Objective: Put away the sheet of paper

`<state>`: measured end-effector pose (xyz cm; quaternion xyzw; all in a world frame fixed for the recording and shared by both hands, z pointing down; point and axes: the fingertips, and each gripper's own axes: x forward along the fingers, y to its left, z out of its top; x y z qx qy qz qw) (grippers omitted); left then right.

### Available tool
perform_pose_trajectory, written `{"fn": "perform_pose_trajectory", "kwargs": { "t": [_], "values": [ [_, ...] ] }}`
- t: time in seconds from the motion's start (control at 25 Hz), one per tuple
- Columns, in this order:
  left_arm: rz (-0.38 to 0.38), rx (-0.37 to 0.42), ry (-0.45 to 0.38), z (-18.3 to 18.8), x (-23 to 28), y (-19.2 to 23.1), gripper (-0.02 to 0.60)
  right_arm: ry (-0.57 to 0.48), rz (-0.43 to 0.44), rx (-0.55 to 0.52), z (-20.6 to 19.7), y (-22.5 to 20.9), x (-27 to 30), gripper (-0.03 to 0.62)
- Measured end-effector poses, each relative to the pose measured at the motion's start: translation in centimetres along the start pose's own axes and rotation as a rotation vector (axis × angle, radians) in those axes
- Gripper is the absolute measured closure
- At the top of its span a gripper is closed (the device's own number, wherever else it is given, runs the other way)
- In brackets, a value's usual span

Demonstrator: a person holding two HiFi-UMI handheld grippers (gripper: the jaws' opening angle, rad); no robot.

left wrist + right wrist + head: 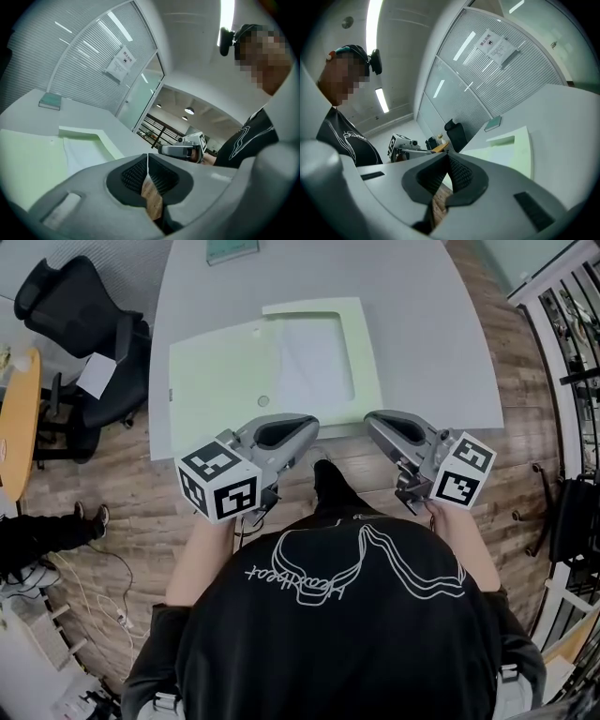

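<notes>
A white sheet of paper (314, 362) lies in a pale green folder (220, 371) that is spread flat on the grey table (422, 352), near its front edge. Both grippers hang just off that edge, in front of my chest, tips turned toward each other. My left gripper (312, 430) is shut with nothing between its pads. My right gripper (371, 420) is also shut and empty. In the left gripper view the jaws (148, 161) meet in a thin line, with the sheet (82, 150) off to the left. The right gripper view shows its closed jaws (447, 160) and the folder (520, 150) beyond.
A teal book (232, 249) rests at the table's far edge. A black office chair (84, 343) and an orange round table (19, 418) stand to the left on the wooden floor. A metal railing (572, 324) runs along the right.
</notes>
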<state>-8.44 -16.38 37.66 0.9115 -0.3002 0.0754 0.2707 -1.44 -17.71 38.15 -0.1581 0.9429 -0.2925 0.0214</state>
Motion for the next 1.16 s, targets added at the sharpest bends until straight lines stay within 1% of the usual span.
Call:
{"fn": "perform_pose_trajectory", "kwargs": {
  "t": [0.12, 0.32, 0.44, 0.56, 0.72, 0.88, 1.16],
  "values": [
    [-0.024, -0.041, -0.007, -0.5, -0.2, -0.9, 0.569, 0.010, 0.004, -0.014, -0.2, 0.9, 0.1, 0.586],
    [-0.018, -0.088, -0.029, -0.6, -0.9, -1.4, 0.571, 0.009, 0.022, -0.043, -0.3, 2.4, 0.2, 0.586],
    [-0.024, -0.116, -0.053, -0.4, -1.2, -1.4, 0.571, 0.015, 0.021, -0.045, -0.6, 2.6, 0.2, 0.586],
    [-0.044, -0.111, -0.082, 0.0, -1.3, -1.9, 0.571, 0.017, 0.021, -0.040, -0.6, 2.5, 0.1, 0.586],
    [-0.021, -0.122, -0.080, 0.0, -1.4, -1.7, 0.571, 0.019, 0.027, -0.041, -0.5, 2.7, 0.2, 0.586],
    [-0.024, -0.149, -0.095, -0.1, -1.6, -1.8, 0.571, 0.018, 0.030, -0.035, -0.6, 2.9, 0.1, 0.585],
    [-0.016, -0.158, -0.089, -0.4, -1.6, -1.9, 0.571, 0.028, 0.028, -0.035, -1.0, 3.2, 0.0, 0.585]
  ]
}}
